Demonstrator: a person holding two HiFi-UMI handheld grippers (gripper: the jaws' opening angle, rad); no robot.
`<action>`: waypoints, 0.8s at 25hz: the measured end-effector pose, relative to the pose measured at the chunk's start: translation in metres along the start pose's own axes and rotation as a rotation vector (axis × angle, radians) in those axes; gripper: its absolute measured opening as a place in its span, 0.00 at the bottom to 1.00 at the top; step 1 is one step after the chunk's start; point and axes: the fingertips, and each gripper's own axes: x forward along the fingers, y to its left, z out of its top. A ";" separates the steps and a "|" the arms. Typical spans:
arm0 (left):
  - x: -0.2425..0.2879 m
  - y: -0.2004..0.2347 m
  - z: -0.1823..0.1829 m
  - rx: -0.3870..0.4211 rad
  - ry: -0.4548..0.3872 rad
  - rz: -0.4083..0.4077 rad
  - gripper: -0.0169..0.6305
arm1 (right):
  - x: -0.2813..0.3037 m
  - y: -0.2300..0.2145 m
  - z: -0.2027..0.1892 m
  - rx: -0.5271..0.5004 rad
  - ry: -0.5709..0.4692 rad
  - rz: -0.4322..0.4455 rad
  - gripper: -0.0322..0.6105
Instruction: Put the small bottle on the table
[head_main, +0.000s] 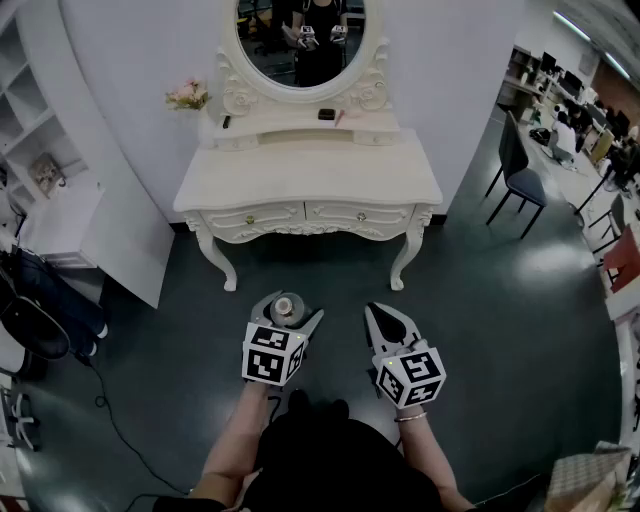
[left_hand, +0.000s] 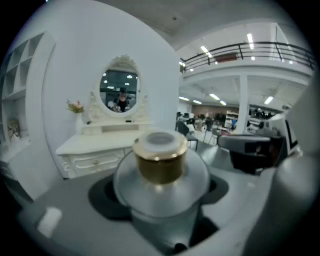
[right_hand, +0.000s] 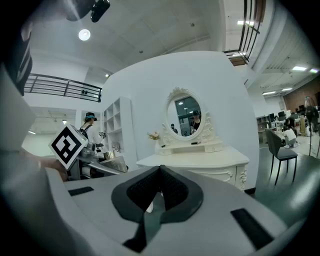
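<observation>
Left gripper (head_main: 289, 309) clamped on bottle (left_hand: 159, 161), jaws wide. Bottle sits upright between them; its gold collar is plain only in the left gripper view. Right gripper (right_hand: 160, 170) just beside, jaws closed, empty. Ahead, well apart: table (head_main: 300, 175). Beyond: mirror (head_main: 300, 40), flowers (head_main: 187, 95) ahead-left.

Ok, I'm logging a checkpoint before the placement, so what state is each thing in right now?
small bottle: upright, cap on, held in the air, not yet on the table.
left gripper: fingers closed on the small bottle.
right gripper: fingers together, empty.
drawers: closed.
table: front of top bare.
</observation>
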 end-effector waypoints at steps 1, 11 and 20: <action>0.000 -0.002 -0.002 -0.003 0.005 0.000 0.56 | -0.002 0.000 -0.002 0.005 0.005 0.001 0.06; 0.004 -0.006 -0.007 -0.018 0.015 0.027 0.56 | -0.010 -0.011 -0.006 0.021 0.007 0.021 0.06; 0.012 -0.005 -0.004 -0.027 0.012 0.064 0.56 | -0.009 -0.037 -0.004 0.025 -0.009 0.005 0.06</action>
